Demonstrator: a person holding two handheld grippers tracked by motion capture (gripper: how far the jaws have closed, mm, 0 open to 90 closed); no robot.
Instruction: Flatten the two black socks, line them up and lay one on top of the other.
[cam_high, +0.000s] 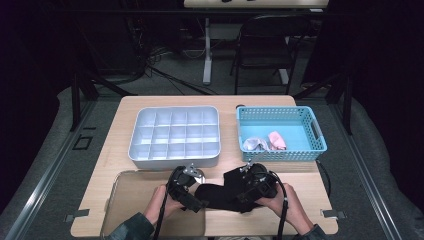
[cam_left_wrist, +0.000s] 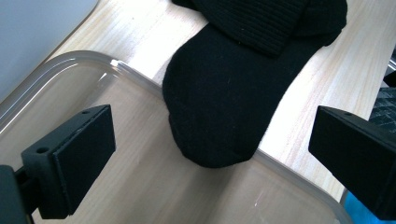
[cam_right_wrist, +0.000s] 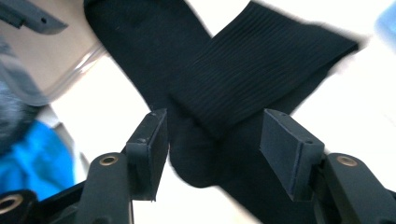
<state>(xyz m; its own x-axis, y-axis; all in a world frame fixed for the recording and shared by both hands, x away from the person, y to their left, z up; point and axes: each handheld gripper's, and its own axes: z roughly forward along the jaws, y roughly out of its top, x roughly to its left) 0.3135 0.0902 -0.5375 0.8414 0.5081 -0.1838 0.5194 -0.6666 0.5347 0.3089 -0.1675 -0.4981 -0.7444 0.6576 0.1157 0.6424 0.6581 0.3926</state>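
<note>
Black sock (cam_left_wrist: 224, 93) unmarked | left tongs (cam_left_wrist: 210, 154) released | right tongs (cam_right_wrist: 212, 149) released

In the high view, the right gripper (cam_high: 250, 184) covers part of the black sock (cam_high: 220, 196). The right gripper view is motion-blurred; the sock (cam_right_wrist: 224, 93) runs past its bottom edge.

Both hands sit at the near edge, the left gripper (cam_high: 186, 186) with jaws spread wide, the right gripper (cam_high: 251, 184) with jaws parted, clasping nothing.
</note>
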